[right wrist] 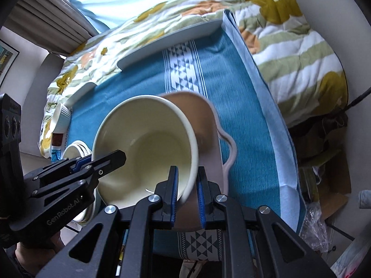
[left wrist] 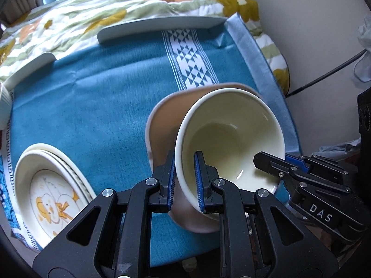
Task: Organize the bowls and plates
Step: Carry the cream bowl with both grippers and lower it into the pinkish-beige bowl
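Left wrist view: a cream bowl (left wrist: pixel 229 136), empty, is hanging tilted over a pinkish-brown plate (left wrist: pixel 162 120) above the blue cloth (left wrist: pixel 92 92). The left gripper (left wrist: pixel 185 180) is clamping the bowl's rim. Stacked plates (left wrist: pixel 51 185) are lying at lower left.

Right wrist view: the right gripper (right wrist: pixel 187 194) is pinching the opposite rim of the bowl (right wrist: pixel 143 143), one finger inside and one outside.

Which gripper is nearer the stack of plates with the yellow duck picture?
Left. The left gripper grips the bowl on the rim side facing the plates; the right gripper grips the far rim.
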`<state>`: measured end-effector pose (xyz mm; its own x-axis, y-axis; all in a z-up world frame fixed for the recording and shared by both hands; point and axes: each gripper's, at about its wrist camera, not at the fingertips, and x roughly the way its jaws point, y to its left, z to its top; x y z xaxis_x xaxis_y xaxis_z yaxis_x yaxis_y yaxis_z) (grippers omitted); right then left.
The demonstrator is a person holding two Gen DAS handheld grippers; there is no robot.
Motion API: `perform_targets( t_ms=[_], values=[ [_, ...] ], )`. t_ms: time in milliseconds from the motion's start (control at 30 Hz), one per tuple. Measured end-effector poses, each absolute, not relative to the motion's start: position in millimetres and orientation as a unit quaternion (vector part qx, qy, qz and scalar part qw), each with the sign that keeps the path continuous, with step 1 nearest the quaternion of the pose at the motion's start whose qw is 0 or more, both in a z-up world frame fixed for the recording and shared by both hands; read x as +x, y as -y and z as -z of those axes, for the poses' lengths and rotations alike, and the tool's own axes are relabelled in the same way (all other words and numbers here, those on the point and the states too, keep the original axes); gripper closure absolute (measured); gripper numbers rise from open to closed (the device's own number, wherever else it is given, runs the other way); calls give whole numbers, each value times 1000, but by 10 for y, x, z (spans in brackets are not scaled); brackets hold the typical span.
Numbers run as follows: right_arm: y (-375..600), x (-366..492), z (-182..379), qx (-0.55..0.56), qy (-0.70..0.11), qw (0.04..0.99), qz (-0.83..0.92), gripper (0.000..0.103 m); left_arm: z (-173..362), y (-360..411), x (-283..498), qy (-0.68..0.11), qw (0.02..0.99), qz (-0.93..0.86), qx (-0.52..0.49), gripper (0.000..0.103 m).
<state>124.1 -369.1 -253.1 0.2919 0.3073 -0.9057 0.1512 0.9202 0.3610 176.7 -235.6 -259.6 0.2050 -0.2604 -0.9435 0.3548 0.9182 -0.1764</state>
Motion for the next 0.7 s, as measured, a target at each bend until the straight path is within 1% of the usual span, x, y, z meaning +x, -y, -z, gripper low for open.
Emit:
perform_targets(
  t_ms=[167, 700],
  values=[
    [3703, 1245, 2620, 199, -599, 774, -49, 89, 2702, 2405, 1815, -602, 772, 195, 56, 90],
    [3653, 1278, 2695, 182, -618, 764, -40, 89, 2748, 2431, 1858, -603, 771, 192, 69, 90]
  ],
)
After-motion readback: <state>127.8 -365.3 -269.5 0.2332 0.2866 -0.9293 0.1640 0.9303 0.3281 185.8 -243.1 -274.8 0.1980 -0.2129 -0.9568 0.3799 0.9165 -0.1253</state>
